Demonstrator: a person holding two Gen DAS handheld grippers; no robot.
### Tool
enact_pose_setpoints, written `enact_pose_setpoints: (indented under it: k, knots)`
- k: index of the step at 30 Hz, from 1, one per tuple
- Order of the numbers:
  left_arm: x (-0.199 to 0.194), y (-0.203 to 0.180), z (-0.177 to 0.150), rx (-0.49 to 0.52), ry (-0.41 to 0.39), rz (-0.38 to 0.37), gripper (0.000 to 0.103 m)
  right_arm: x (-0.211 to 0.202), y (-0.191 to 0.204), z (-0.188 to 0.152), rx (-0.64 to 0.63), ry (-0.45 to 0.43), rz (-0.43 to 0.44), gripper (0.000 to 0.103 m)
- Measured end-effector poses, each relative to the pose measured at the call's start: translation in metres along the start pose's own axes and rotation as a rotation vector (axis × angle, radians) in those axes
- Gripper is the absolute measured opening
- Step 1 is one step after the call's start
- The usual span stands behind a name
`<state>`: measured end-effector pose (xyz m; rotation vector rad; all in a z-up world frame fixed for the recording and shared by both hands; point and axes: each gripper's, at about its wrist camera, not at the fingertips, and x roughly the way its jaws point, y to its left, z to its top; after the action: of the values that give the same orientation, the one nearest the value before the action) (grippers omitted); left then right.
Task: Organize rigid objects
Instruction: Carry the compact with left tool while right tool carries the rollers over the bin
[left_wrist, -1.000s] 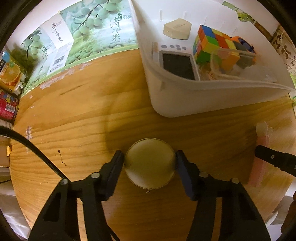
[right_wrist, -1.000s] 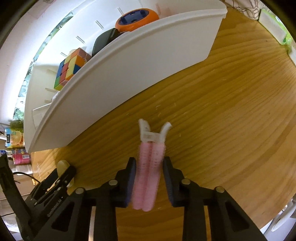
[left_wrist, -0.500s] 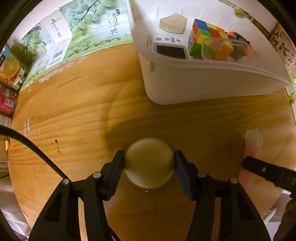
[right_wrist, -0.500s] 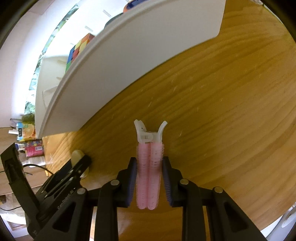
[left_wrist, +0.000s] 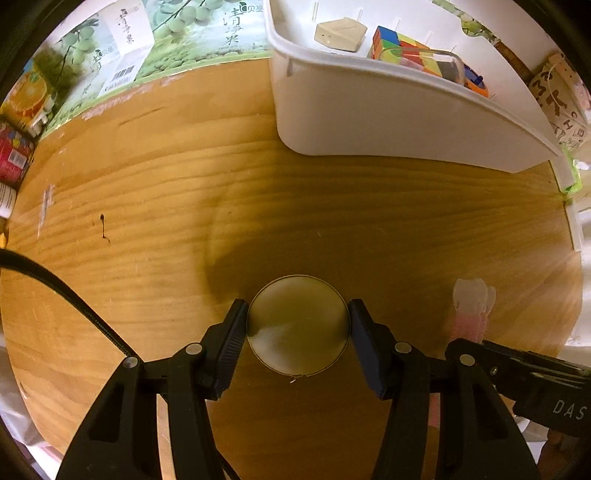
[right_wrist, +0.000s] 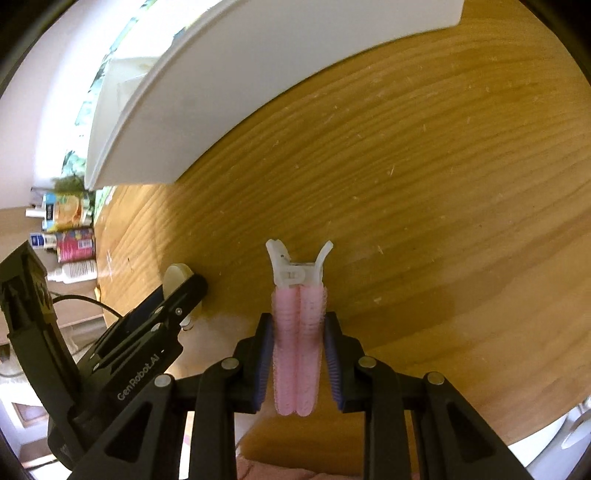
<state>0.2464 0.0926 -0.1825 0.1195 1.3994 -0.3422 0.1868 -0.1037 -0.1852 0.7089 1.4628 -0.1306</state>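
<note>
A wooden tabletop (left_wrist: 332, 221) fills both views, with a white bin (left_wrist: 388, 114) at upper right. A round tin (left_wrist: 297, 325) is clamped by the left gripper (left_wrist: 297, 328) at lower centre. A pink clip (right_wrist: 297, 343) is pinched by the closed right gripper (right_wrist: 297, 354).

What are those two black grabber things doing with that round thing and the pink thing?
A person is tidying small objects on a wooden table. The left hand-held gripper is clamped on a round flat tin, and the right hand-held gripper is shut on a pink hair-roller clip. Neither is in the white bin yet, which stands farther back on the table and already holds a colourful puzzle cube and a beige block.
</note>
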Motion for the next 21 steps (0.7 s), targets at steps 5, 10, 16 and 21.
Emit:
enact_pose_setpoints:
  k: [5,10,16,21]
  knots:
    - [-0.006,-0.006,-0.016,-0.025,-0.042,-0.005,0.059,-0.016,0.000,0.001,-0.070,-0.035,-0.022,0.026]
    - [-0.016,-0.006,-0.026,-0.128,-0.097,-0.064,0.059,-0.028,0.008,0.002,-0.162,-0.077,-0.044,0.026]
    - [-0.041,-0.002,-0.022,-0.217,-0.191,-0.107,0.059,-0.054,0.011,0.006,-0.285,-0.155,-0.049,0.026]
    - [-0.073,-0.017,-0.010,-0.270,-0.266,-0.107,0.059,-0.074,0.019,0.010,-0.396,-0.244,-0.039,0.026]
